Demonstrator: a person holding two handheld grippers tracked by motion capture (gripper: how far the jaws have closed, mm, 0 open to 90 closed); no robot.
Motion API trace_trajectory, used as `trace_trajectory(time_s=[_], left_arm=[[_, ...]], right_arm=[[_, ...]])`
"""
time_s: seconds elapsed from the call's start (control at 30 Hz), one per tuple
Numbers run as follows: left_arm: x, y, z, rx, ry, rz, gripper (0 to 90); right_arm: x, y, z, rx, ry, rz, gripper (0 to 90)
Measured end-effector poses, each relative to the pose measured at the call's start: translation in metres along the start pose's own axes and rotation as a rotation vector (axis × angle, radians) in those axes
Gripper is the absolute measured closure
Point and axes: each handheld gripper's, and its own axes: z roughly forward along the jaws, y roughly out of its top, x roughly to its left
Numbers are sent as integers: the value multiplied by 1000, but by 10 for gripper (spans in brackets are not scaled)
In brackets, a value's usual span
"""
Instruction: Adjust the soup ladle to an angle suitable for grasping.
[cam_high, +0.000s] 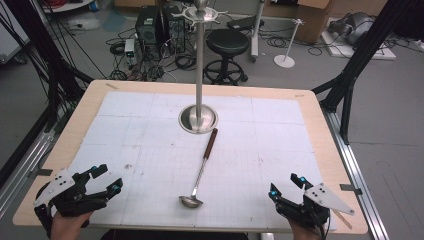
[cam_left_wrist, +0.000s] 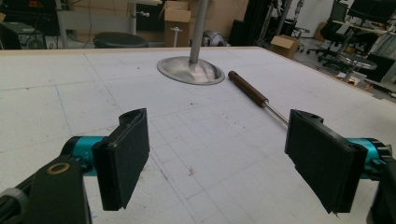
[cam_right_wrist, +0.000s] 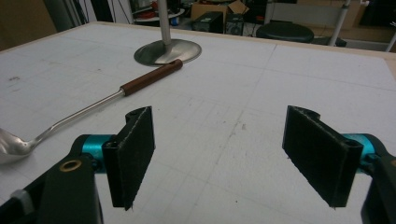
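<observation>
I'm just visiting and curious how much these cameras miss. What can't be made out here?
- Ladle: in the left gripper view, the right jaw hides its shaft and bowl; in the right gripper view, the left edge cuts its bowl.
- Stand: both gripper views cut its pole at the top edge.
- Person: in the high view, the bottom edge cuts off all but the hands.

Ladle (cam_high: 201, 167): steel bowl + thin steel shaft w/ brown handle. Lies flat on the white gridded mat (cam_high: 150, 150), mid-table, bowl at the near end, handle end pointing away & touching or just beside the stand's base. Stand (cam_high: 199, 70): tall steel pole, upright on a round dished base (cam_high: 198, 120), hooks at top. Ladle not hung, nothing gripping it.
</observation>
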Motion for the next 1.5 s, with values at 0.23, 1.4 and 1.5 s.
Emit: trace_trajectory(time_s=[0.23, 1.4, 1.5], left_arm=[[2, -1, 3, 6, 8, -13, 226], [10, -2, 3, 29, 21, -24, 230], [10, -1, 2, 23, 23, -19, 234]], right_arm=[[-1, -2, 1, 5, 11, 8, 259], [106, 2, 109, 278, 463, -228, 890], [114, 0, 122, 306, 483, -242, 890]])
